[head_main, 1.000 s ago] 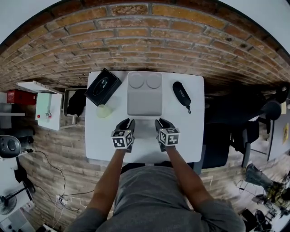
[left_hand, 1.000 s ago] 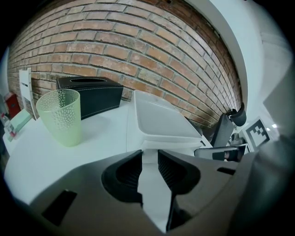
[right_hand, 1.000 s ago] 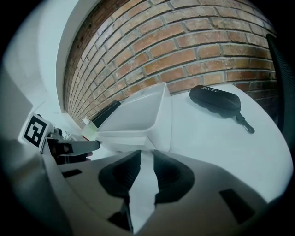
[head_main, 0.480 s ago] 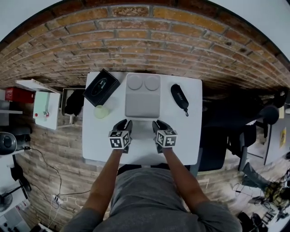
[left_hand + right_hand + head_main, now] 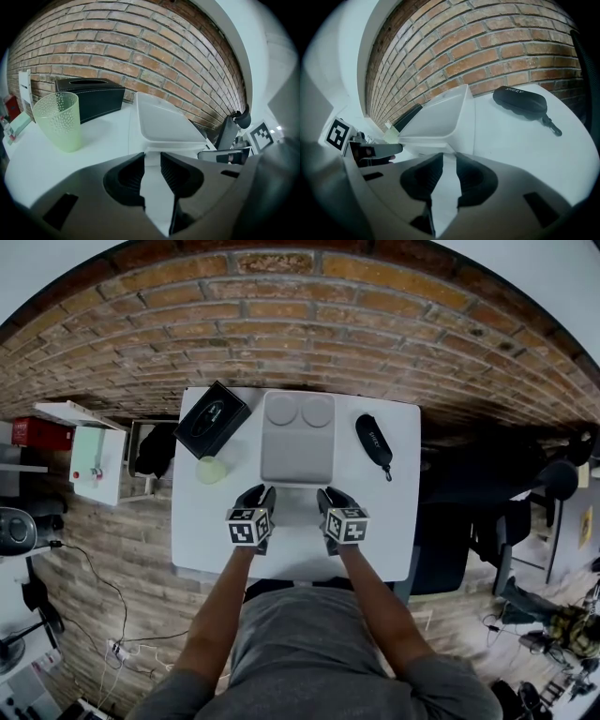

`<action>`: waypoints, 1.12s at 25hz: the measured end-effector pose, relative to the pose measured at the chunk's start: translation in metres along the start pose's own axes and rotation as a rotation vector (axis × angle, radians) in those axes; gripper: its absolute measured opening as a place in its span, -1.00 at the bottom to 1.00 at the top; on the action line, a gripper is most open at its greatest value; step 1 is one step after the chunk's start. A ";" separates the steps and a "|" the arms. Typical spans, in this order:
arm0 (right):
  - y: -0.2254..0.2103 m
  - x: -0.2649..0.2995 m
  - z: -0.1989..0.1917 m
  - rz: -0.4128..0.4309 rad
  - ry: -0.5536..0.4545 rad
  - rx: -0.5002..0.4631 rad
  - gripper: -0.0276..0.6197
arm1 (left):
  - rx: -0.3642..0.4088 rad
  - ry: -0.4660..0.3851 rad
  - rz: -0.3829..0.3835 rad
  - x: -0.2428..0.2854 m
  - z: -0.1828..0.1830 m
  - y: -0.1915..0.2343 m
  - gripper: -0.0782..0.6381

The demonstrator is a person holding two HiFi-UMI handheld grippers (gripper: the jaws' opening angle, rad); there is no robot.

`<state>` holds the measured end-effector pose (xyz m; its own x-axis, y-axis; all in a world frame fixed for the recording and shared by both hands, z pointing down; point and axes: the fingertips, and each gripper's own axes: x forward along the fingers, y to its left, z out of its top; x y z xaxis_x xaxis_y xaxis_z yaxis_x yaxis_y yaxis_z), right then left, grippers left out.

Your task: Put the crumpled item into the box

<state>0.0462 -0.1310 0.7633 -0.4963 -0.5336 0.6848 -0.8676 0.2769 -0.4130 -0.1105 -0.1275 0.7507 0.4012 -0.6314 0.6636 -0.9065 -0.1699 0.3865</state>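
The left gripper (image 5: 262,493) and the right gripper (image 5: 329,493) are side by side near the grey box (image 5: 298,448). Each has its jaws a little apart and holds nothing. The black case (image 5: 375,440) is possibly for glasses.

Backed by a red brick wall (image 5: 300,324), with a white tabletop (image 5: 389,521) pushed up against it. Floored in grey-brown wooden planks (image 5: 122,549), with a small pale cabinet (image 5: 98,465) left of the tabletop and a dark office chair (image 5: 459,521) right. Evenly lit, with black cables (image 5: 103,587) trailing across the planks at lower left.

Black box (image 5: 213,419) interior too dark
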 end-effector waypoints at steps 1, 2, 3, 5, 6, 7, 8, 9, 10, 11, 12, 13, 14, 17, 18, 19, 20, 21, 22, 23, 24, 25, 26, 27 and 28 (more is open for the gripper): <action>0.000 0.000 0.000 0.002 0.000 0.000 -0.63 | 0.000 0.000 0.001 0.000 0.000 0.000 -0.48; 0.000 0.000 0.000 0.004 0.001 -0.001 -0.63 | -0.001 0.000 0.002 0.000 0.000 0.000 -0.48; 0.000 0.000 0.000 0.007 0.000 0.000 -0.63 | -0.001 0.000 0.005 0.000 -0.001 0.000 -0.48; 0.000 0.000 0.000 0.014 -0.001 0.003 -0.63 | 0.000 -0.002 0.009 -0.001 0.000 0.000 -0.48; 0.000 0.000 0.000 0.020 -0.002 0.003 -0.63 | -0.001 -0.003 0.011 -0.001 0.000 0.000 -0.48; 0.000 0.000 0.001 0.026 -0.004 0.003 -0.62 | -0.002 -0.004 0.013 -0.002 0.000 0.000 -0.49; 0.000 -0.001 0.001 0.032 -0.007 0.002 -0.62 | -0.003 -0.004 0.014 -0.002 -0.001 -0.001 -0.49; 0.001 -0.002 0.002 0.040 -0.010 0.000 -0.61 | -0.002 -0.005 0.013 -0.003 -0.003 -0.002 -0.49; 0.003 -0.004 0.003 0.049 -0.013 -0.002 -0.58 | -0.001 -0.006 0.011 -0.005 -0.005 -0.002 -0.49; 0.004 -0.005 0.003 0.058 -0.016 -0.004 -0.56 | -0.004 -0.009 0.006 -0.007 -0.007 -0.003 -0.49; 0.005 -0.007 0.004 0.063 -0.018 -0.007 -0.57 | -0.013 -0.014 -0.003 -0.010 -0.008 -0.004 -0.49; 0.005 -0.009 0.003 0.063 -0.020 -0.013 -0.59 | -0.027 -0.024 -0.014 -0.014 -0.009 -0.006 -0.49; 0.005 -0.013 0.003 0.058 -0.022 -0.021 -0.58 | -0.044 -0.039 -0.025 -0.019 -0.009 -0.008 -0.49; 0.001 -0.026 0.001 0.031 -0.039 -0.047 -0.58 | -0.063 -0.085 -0.030 -0.040 -0.009 -0.012 -0.49; 0.000 -0.031 0.000 0.023 -0.045 -0.054 -0.57 | -0.057 -0.098 -0.023 -0.047 -0.009 -0.012 -0.49; 0.000 -0.036 -0.001 0.018 -0.050 -0.060 -0.56 | -0.049 -0.111 -0.012 -0.055 -0.008 -0.012 -0.49; 0.000 -0.039 -0.001 0.017 -0.052 -0.065 -0.56 | -0.037 -0.124 -0.001 -0.063 -0.007 -0.011 -0.49; -0.001 -0.043 -0.002 0.017 -0.052 -0.071 -0.55 | -0.022 -0.136 0.007 -0.069 -0.005 -0.011 -0.49; -0.001 -0.046 -0.002 0.018 -0.052 -0.076 -0.55 | -0.004 -0.147 0.011 -0.075 -0.003 -0.011 -0.49; -0.002 -0.048 -0.001 0.018 -0.054 -0.080 -0.55 | 0.015 -0.156 0.013 -0.081 -0.001 -0.012 -0.49; -0.002 -0.052 0.000 0.018 -0.059 -0.083 -0.55 | 0.038 -0.162 0.015 -0.085 0.001 -0.012 -0.49; -0.002 -0.055 0.001 0.018 -0.066 -0.085 -0.55 | 0.064 -0.166 0.016 -0.090 0.003 -0.014 -0.49; -0.002 -0.059 0.003 0.019 -0.074 -0.090 -0.55 | 0.091 -0.169 0.017 -0.094 0.005 -0.016 -0.49; 0.000 -0.064 0.004 0.021 -0.082 -0.098 -0.55 | 0.118 -0.174 0.014 -0.098 0.007 -0.018 -0.49; 0.001 -0.069 0.006 0.023 -0.090 -0.108 -0.54 | 0.137 -0.182 0.011 -0.102 0.010 -0.022 -0.49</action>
<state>0.0794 -0.0985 0.7119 -0.5154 -0.5941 0.6176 -0.8568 0.3719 -0.3572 -0.1333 -0.0666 0.6684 0.3726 -0.7574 0.5362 -0.9249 -0.2561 0.2809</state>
